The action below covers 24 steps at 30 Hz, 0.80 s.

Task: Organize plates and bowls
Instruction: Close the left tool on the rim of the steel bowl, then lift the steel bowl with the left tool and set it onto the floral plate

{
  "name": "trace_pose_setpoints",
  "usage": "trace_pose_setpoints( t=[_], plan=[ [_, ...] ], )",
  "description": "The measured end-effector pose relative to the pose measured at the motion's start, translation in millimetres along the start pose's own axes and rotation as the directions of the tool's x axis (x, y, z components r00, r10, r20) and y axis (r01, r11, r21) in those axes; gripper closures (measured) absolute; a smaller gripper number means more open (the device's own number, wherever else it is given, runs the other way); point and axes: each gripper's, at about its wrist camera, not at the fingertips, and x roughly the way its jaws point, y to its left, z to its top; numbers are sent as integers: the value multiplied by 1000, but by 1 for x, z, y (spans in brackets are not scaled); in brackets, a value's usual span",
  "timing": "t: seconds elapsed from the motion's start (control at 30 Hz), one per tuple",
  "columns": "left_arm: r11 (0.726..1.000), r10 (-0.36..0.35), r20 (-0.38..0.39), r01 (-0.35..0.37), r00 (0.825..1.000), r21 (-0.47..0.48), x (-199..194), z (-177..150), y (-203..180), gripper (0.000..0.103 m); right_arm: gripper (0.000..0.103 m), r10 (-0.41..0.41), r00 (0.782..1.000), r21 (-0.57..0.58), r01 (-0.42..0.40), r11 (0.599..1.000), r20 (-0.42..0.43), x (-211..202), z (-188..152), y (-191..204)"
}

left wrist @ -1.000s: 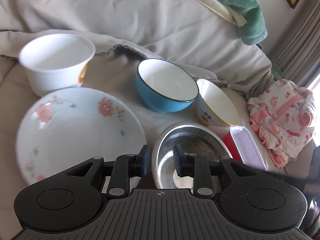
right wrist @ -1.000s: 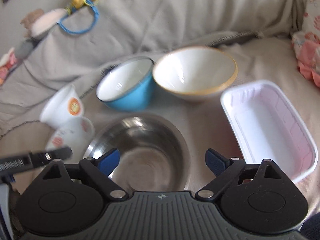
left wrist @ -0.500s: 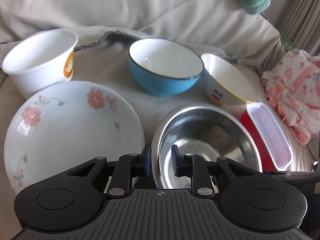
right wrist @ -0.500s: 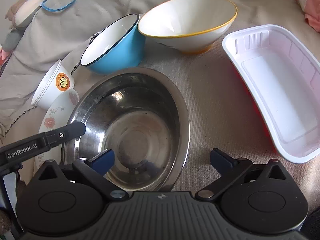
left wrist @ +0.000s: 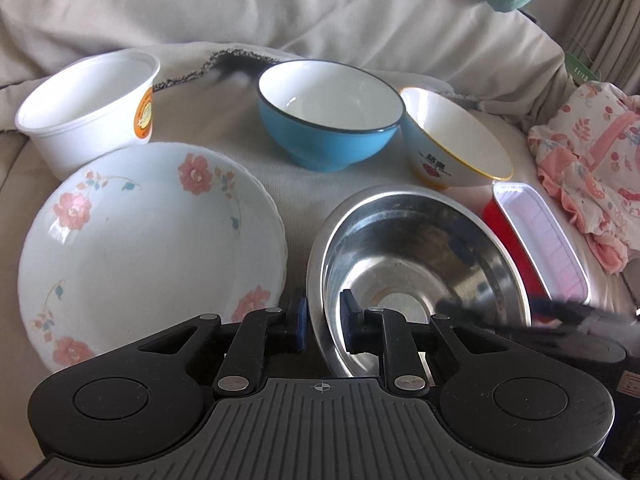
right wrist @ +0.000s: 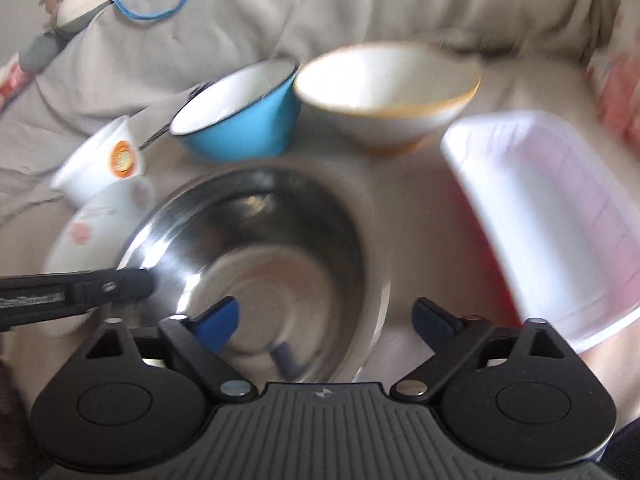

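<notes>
A steel bowl (left wrist: 416,264) sits on the beige cloth; my left gripper (left wrist: 323,320) is shut on its near left rim, one pad outside and one inside. A floral plate (left wrist: 148,240) lies to its left. Behind stand a white plastic tub (left wrist: 88,112), a blue bowl (left wrist: 328,116) and a white bowl with a yellow rim (left wrist: 452,144). My right gripper (right wrist: 326,322) is open and empty, over the near side of the steel bowl (right wrist: 256,260). The right wrist view is blurred.
A white tray with a red underside (left wrist: 540,240) lies right of the steel bowl and shows in the right wrist view (right wrist: 548,216). Pink floral cloth (left wrist: 592,168) lies at the far right. Cushions covered in beige cloth (left wrist: 280,12) rise behind the dishes.
The left gripper has closed in on the steel bowl's rim and the bowl looms larger. The right gripper has shifted, and its view is now blurred by motion.
</notes>
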Motion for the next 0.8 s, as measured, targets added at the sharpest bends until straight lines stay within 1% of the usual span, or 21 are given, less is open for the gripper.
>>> trace_pose_setpoints(
  t=[0.03,0.07,0.13,0.17,0.3,0.37,0.53,0.6,0.7,0.77,0.8],
  plan=[
    [1000,0,-1,0,1000,-1,-1,0,0,82,18,-31,999,-24,32,999,41,-5,0,2],
    [1000,1,-3,-1,1000,-4,-1,-1,-1,83,22,-32,997,-32,34,999,70,-9,1,2],
    [1000,-3,-5,3,1000,-12,-2,-2,-1,82,46,16,998,-15,-15,1000,67,-11,3,-2],
    [1000,-3,-6,3,1000,-14,-3,-3,-1,83,48,47,998,-4,-47,999,51,-11,3,-5],
    [1000,1,-26,-1,1000,-1,-9,-11,-4,83,50,49,998,-4,-49,999,32,-13,3,-6],
    [1000,1,-53,-1,999,1,-14,-17,-5,83,50,76,997,8,-76,997,7,-15,2,-6],
    [998,-66,-107,65,992,-17,-28,-39,2,83,50,148,986,34,-145,989,-79,-33,-15,-15],
    [995,-97,-110,93,989,-49,-25,-41,7,84,50,173,981,53,-168,984,-93,-35,-19,-19],
    [987,-126,-108,114,986,-114,-13,-40,13,84,50,145,986,83,-139,987,-80,-27,-14,-21],
    [987,-128,-97,116,987,-114,-11,-39,10,82,51,165,981,102,-154,983,-102,-19,-9,-20],
    [988,-119,-90,109,989,-106,-13,-39,9,82,51,157,981,111,-145,983,-110,-20,-7,-18]
  ],
)
